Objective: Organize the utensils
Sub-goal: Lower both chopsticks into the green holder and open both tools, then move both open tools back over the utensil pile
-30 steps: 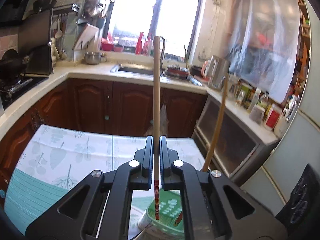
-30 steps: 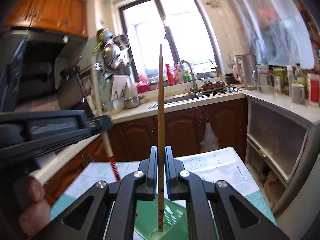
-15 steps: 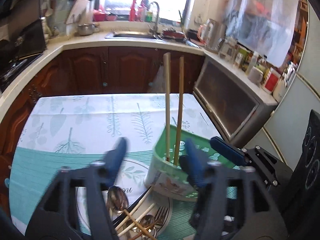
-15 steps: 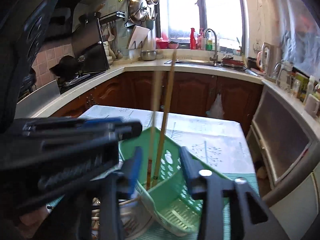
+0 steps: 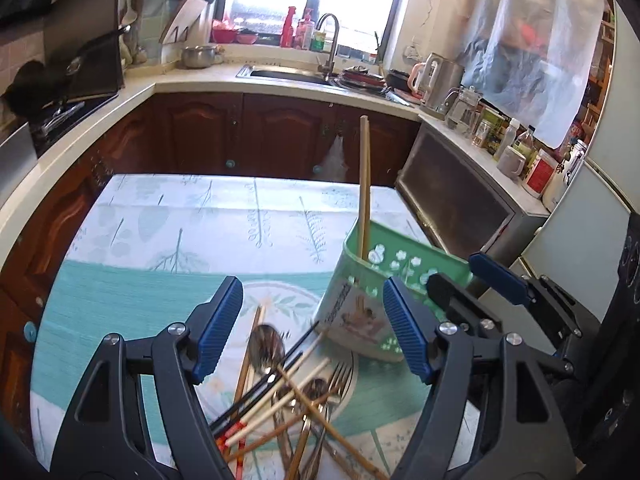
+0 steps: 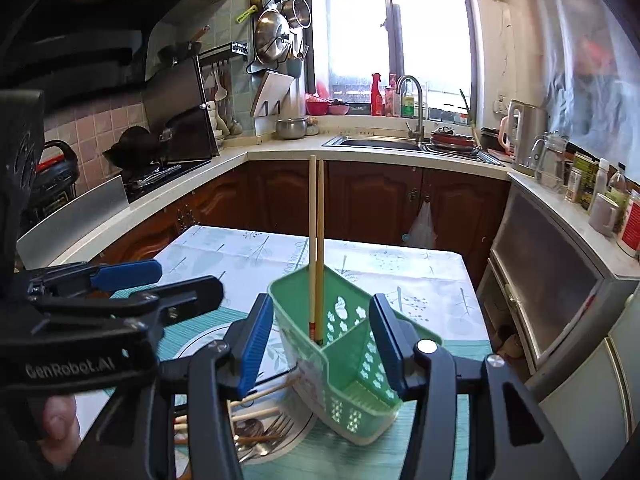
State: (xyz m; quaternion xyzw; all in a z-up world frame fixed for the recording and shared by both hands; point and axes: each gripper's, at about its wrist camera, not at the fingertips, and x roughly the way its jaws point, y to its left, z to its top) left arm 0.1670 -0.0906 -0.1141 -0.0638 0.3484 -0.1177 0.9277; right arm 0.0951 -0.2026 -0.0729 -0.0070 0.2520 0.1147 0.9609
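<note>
Now both tools are spread wide and hold nothing. The left gripper [image 5: 312,328] hangs over a plate [image 5: 280,294] on the near part of the table [image 5: 180,216], its blue pads well apart, and the loose utensils [image 5: 288,396] lie directly beneath and between them: chopsticks, spoons and a fork heaped crosswise, their long axes running mostly near-to-far and slantwise. The green caddy [image 6: 352,364] stands just right of the plate, touching or overlapping its rim, and appears tilted in both views. The right gripper [image 6: 320,340] straddles the caddy, one pad on each side of it, apart from the walls.

Two wooden chopsticks [image 6: 315,248] stand upright in the caddy's far-left compartment, side by side, red-banded ends down, plain ends pointing up. From the left wrist view they line up almost as one stick [image 5: 364,188].

The near ends of the heaped utensils run out of the bottom of the left view, and the gripper bodies cover part of the plate. The caddy's base is hidden behind the right gripper's fingers [image 6: 388,344].
</note>
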